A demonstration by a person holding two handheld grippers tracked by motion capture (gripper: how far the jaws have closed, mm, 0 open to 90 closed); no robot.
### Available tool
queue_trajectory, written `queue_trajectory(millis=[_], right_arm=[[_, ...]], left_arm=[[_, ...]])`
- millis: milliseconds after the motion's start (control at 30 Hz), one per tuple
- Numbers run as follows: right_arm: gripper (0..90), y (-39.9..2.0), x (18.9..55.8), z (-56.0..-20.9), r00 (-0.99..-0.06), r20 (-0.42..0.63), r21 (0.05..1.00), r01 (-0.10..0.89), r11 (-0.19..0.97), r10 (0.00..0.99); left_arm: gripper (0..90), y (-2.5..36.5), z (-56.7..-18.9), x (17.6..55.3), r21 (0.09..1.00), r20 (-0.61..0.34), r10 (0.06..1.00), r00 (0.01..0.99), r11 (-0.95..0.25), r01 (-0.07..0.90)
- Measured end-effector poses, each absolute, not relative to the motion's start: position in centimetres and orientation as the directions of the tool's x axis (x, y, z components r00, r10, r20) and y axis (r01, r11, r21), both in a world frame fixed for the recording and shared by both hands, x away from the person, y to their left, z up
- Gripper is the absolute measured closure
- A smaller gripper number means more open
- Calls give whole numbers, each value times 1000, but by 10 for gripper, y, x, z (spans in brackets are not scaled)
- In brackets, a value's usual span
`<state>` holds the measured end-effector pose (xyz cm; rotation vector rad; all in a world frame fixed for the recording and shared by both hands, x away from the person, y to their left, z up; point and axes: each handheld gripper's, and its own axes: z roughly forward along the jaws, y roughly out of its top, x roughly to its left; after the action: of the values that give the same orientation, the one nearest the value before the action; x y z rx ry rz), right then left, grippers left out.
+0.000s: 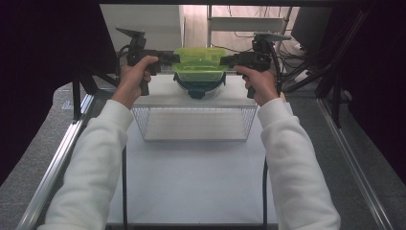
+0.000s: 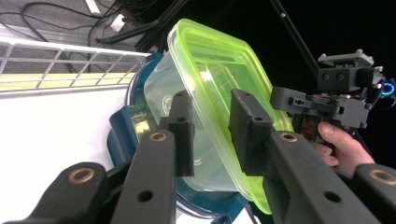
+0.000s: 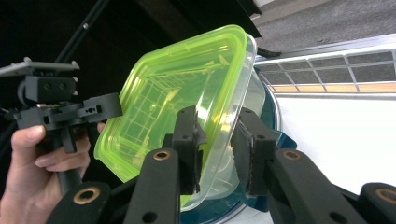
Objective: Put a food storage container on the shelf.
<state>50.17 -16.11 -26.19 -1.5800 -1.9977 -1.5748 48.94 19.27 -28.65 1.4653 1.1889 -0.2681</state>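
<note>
Box w/ green lid (image 1: 199, 63) sits in a dark-blue bowl (image 1: 199, 87) on a white shelf (image 1: 163, 96), held from both ends. Left gripper (image 1: 173, 58) & right gripper (image 1: 225, 61) each have jaws narrow, straddling the lid rim; can't tell if pads press. Wire basket (image 1: 193, 123) lies just below the shelf, nearer the person; cables (image 1: 292, 57) behind.

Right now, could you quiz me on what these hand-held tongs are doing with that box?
1. The lid on the clear box is: A red, B neon green, C black?
2. True or false: the left tongs and the right tongs stand at the same side of the box.
3. What sits right under the box?
Key: 1 B. 2 False, they stand at opposite sides. 3 A dark teal container.
</note>
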Motion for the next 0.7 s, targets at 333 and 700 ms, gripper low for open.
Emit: queue_trajectory(millis=[333,700], right_arm=[[389,-161,498,-259,-459,586,684,722,-103,668],[270,-168,472,-241,-601,450,818,575,-34,661]], left_arm=[[408,188,-284,485,680,-665,569,484,193,708],[203,192,-265,454,796,-531,640,555,153,585]])
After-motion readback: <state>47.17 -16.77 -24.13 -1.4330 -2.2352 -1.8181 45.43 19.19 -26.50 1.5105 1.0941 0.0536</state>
